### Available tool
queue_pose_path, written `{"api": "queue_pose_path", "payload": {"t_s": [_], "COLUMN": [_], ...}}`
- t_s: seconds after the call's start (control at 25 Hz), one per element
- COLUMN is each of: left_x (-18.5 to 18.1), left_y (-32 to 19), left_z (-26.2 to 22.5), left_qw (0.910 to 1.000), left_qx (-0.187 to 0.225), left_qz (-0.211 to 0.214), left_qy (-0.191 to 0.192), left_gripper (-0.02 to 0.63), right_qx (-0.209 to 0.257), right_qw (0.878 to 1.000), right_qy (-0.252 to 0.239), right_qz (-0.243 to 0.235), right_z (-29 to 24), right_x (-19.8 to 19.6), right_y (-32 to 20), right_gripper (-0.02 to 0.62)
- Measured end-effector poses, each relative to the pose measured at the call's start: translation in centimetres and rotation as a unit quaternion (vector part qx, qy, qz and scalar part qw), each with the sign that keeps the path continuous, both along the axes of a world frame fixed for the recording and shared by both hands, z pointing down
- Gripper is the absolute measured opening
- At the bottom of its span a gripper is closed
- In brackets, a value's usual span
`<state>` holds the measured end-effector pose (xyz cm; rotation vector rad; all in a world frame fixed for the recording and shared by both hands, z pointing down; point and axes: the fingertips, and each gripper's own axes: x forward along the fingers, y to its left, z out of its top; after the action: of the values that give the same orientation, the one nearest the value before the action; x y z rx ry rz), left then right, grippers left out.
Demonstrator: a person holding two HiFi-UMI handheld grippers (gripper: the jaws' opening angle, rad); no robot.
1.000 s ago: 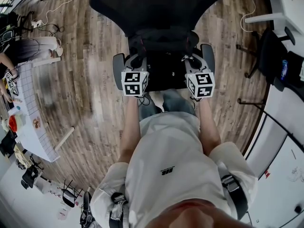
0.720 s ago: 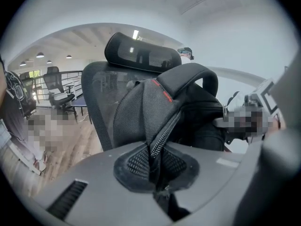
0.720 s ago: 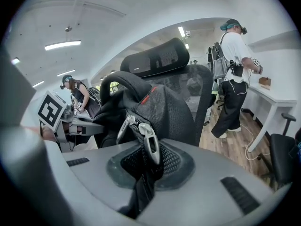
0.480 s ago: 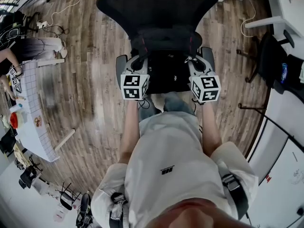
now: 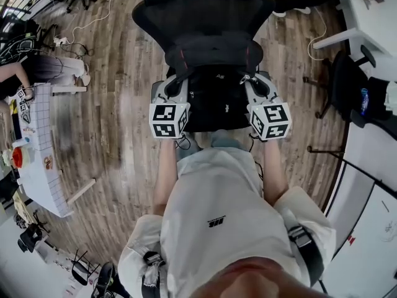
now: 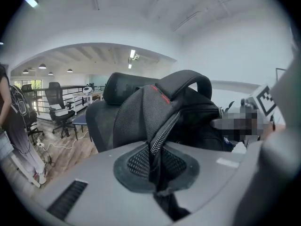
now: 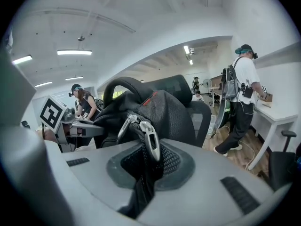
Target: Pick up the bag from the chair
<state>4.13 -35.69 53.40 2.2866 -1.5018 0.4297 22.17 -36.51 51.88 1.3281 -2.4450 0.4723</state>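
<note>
My left gripper (image 5: pixel 177 82) is clenched on the mesh shoulder strap (image 6: pixel 150 112) of the black backpack (image 5: pixel 214 95). The webbing is pinched between its jaws. My right gripper (image 5: pixel 251 81) grasps the backpack's other side, just beside the metal zipper pulls (image 7: pixel 148 142). The backpack sits between both grippers, over the office chair (image 5: pixel 205 11) seat. I cannot tell whether it clears the seat.

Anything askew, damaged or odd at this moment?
Nothing stands out. The left tool and right tool each pinch the black bag by its top fabric, level with each other, in front of the upright chair.
</note>
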Motion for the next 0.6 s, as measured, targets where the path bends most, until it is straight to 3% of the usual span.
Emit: {"api": "queue_pose_path", "payload": {"t_s": [0.6], "left_x": [-0.9], "left_y": [3.8], "left_z": [-11.5], "left_qw": [0.9950], "left_qx": [0.098], "left_qz": [-0.019], "left_qy": [0.003], "left_gripper": [0.018], "right_qx": [0.088], "right_qw": [0.996], "right_qy": [-0.024], "right_qz": [-0.024], "right_z": [-11.4], "right_x": [-0.7], "right_y": [2.9], "right_gripper": [0.011]}}
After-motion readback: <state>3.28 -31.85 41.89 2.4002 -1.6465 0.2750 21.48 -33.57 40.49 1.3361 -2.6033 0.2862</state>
